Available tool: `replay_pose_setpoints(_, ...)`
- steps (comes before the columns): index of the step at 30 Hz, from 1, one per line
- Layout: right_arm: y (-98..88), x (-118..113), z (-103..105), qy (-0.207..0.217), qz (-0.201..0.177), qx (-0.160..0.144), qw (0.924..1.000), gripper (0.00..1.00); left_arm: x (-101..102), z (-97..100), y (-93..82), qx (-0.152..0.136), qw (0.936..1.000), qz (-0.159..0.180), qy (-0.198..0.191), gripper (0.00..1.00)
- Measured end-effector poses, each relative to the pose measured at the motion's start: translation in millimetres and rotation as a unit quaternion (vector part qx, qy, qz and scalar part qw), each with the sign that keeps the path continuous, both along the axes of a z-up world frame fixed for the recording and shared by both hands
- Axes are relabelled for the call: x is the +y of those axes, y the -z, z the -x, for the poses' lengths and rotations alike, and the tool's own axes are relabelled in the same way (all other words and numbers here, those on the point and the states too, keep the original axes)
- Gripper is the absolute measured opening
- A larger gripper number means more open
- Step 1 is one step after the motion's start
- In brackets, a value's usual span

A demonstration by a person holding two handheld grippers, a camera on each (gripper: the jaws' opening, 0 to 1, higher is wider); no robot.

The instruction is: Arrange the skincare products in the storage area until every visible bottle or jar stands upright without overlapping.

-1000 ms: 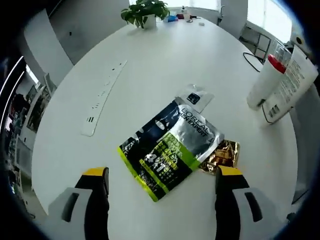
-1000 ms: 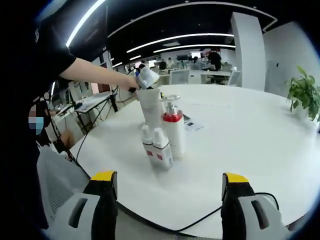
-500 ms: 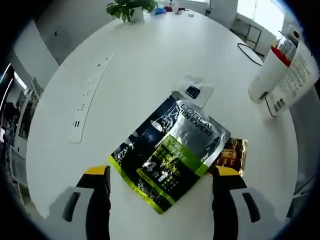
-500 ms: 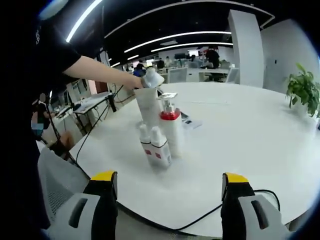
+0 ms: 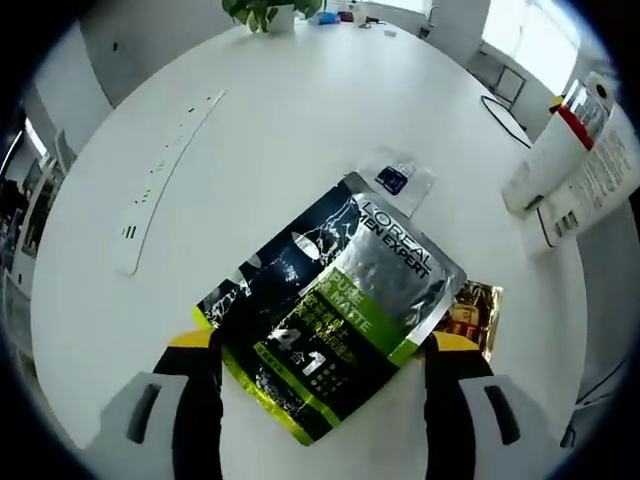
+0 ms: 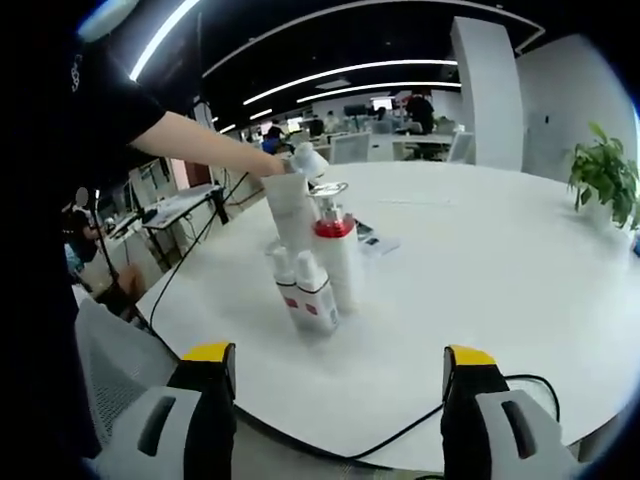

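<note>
Your left gripper (image 5: 312, 372) hangs over the big white table (image 5: 300, 130) with its jaws spread wide and nothing between them. Under it lies a large flat foil sachet in black, silver and lime green (image 5: 335, 305), its lower corner reaching between the yellow-tipped jaws. A small gold foil sachet (image 5: 470, 310) peeks out from under its far edge, so those two overlap. Just beyond, a small clear sample packet with a dark label (image 5: 398, 180) lies flat and apart from them.

Your right gripper (image 6: 338, 385) is also wide open and holds nothing, well back from the standing group. There you have a tall white pump bottle with a red collar (image 6: 336, 262), two small white bottles with red labels (image 6: 305, 298) touching side by side in front of it, and a tall white tube (image 6: 290, 212) behind, all upright as far as you can tell. A person's hand (image 6: 270, 162) reaches toward the top of that tube; whether it touches is hard to say.

By my reading, the bottles are done: they stand and are close together without lying on one another. What is left is the flat sachets, which need separating, and none is picked up yet. A black cable (image 6: 470, 400) runs along the near table edge; mind it.
</note>
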State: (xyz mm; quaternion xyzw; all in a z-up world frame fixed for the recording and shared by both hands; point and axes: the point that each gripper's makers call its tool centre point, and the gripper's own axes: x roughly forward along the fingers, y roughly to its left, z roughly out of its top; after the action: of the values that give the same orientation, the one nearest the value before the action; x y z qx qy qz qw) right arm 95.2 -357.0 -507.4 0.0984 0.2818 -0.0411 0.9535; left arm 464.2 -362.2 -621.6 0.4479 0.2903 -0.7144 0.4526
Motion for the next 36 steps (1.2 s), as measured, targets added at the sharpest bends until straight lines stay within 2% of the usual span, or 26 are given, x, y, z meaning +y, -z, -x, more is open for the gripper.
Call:
replay_pose_setpoints(3, 0.6, 0, 0, 0.0, -0.001, 0.002, 1.0, 0.87, -4, -2.9, -3.2, 0.003, 0.9999, 0.009, -0.013, 0.69)
replay_pose_setpoints(4, 0.7, 0, 0, 0.0, 0.0, 0.002, 1.0, 0.87, -5, -4.6, -5.1, 0.003, 0.9995, 0.012, -0.028, 0.62)
replay_pose_setpoints(8, 1.5, 0, 1, 0.001, 0.0, 0.004, 1.0, 0.87, -13, -9.1, -6.5, 0.006, 0.9975, 0.024, -0.065, 0.52)
replay_pose_setpoints(13, 1.9, -1, 1, 0.001, 0.001, 0.004, 1.0, 0.87, -16, -5.7, -7.5, 0.012, 0.997, 0.029, -0.071, 0.34)
replay_pose_setpoints(15, 1.8, -1, 1, 0.001, 0.002, 0.003, 1.0, 0.87, -15, -0.2, -7.9, 0.013, 0.9978, 0.029, -0.059, 0.29)
replay_pose_setpoints(21, 2.0, -2, 1, -0.001, 0.004, 0.004, 1.0, 0.86, -17, 0.0, -7.1, 0.023, 0.997, 0.032, -0.067, 0.2)
replay_pose_setpoints(23, 1.8, -2, 1, -0.001, 0.005, 0.003, 1.0, 0.86, -18, -1.9, -4.5, 0.034, 0.9962, 0.029, -0.075, 0.12)
replay_pose_setpoints(25, 1.5, -2, 1, 0.0, 0.005, 0.002, 1.0, 0.86, -18, -0.8, -2.9, 0.051, 0.9927, 0.024, -0.107, 0.03)
replay_pose_setpoints(30, 1.4, -3, 1, 0.0, 0.005, 0.001, 1.0, 0.86, -19, 2.6, -3.9, 0.05, 0.9903, 0.022, -0.128, 0.0)
replay_pose_setpoints(33, 1.3, -3, 1, 0.0, 0.005, 0.001, 1.0, 0.86, -17, 4.7, -5.5, 0.051, 0.9849, 0.016, -0.165, 0.0)
replay_pose_setpoints(36, 0.9, -3, 1, 0.001, 0.005, 0.0, 1.0, 0.86, -15, 7.5, -9.1, 0.052, 0.9789, 0.03, -0.195, 0.0)
